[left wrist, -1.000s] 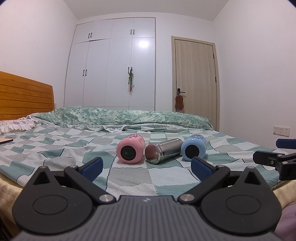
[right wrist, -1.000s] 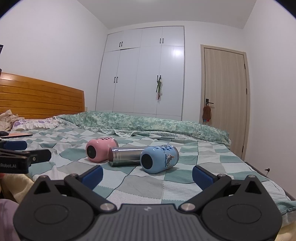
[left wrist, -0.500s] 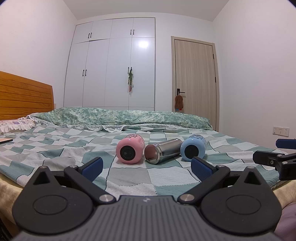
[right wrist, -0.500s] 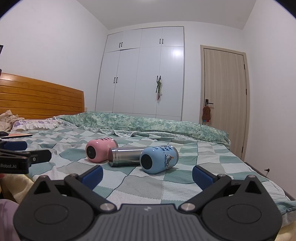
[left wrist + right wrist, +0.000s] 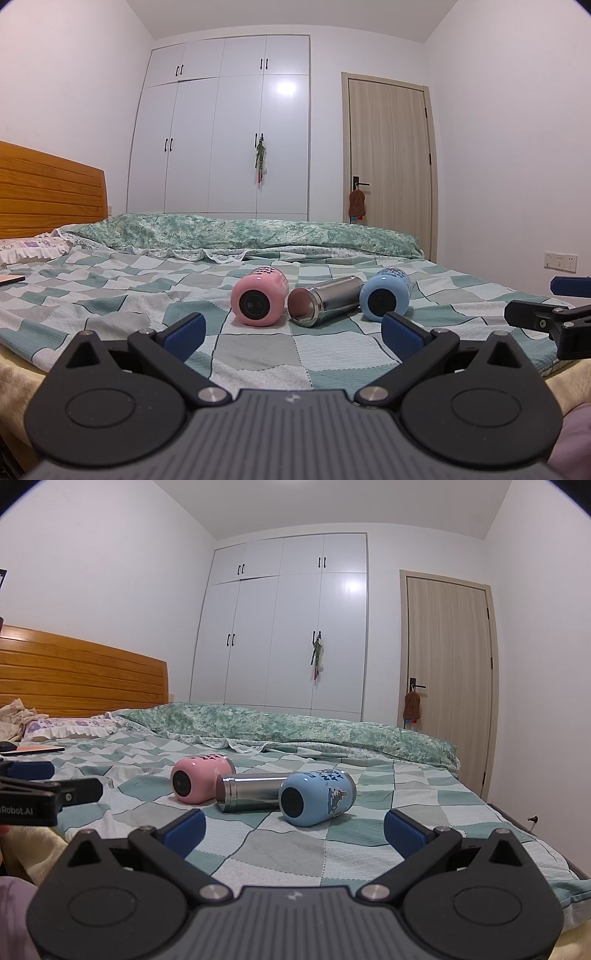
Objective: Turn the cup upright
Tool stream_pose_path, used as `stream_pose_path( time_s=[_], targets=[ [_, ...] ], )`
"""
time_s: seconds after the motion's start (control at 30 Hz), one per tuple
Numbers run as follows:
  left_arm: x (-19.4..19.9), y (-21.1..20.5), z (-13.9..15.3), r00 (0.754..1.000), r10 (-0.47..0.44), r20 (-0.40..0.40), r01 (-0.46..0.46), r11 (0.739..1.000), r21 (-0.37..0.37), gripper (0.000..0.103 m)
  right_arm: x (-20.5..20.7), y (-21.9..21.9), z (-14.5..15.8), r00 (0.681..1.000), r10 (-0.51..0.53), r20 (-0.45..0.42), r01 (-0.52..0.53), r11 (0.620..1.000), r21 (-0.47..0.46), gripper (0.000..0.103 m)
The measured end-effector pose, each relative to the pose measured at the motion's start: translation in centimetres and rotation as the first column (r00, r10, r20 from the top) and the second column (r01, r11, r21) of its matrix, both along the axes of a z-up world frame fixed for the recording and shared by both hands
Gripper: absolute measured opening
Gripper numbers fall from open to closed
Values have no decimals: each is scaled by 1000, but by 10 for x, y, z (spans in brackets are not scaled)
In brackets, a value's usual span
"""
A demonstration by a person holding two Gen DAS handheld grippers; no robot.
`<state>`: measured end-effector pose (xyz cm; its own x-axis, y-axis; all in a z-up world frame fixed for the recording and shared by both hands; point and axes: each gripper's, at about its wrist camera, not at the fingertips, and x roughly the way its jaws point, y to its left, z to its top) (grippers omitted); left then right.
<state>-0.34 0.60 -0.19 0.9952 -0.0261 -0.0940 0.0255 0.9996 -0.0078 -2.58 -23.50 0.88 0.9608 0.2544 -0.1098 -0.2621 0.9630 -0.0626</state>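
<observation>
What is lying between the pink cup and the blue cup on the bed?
A steel cup lies on its side between the pink cup and the blue cup; both wrist views show it.

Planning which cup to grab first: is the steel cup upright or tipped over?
Tipped over. The steel cup lies on its side on the bedspread, open mouth facing the left wrist camera.

**Materials and finishes on the bed**

The pink smooth cup [image 5: 260, 301] and blue smooth cup [image 5: 317, 799] look faintly glossy; the brushed steel flask [image 5: 325, 300] between them shines. The checked cotton bedsheet [image 5: 258, 350] is matt and textured. The orange wooden headboard [image 5: 81, 679] has slatted grain; the white wardrobe doors [image 5: 236, 144] are glossy.
</observation>
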Motion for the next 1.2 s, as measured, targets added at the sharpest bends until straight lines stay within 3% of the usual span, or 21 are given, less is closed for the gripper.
stream_pose_path(
  time_s=[0.77,0.97,1.2],
  targets=[
    [0,0,0,1000,5,-4,-5,1000,0,103,0,0,-1,1000,-2,0,2,1000,0,103],
    [14,-3,8,997,-3,-82,5,1000,16,103,15,-2,9,998,17,-57,-16,1000,15,103],
    [46,8,32,993,-14,-116,17,999,29,103,51,11,23,994,67,-84,-66,998,12,103]
  ],
)
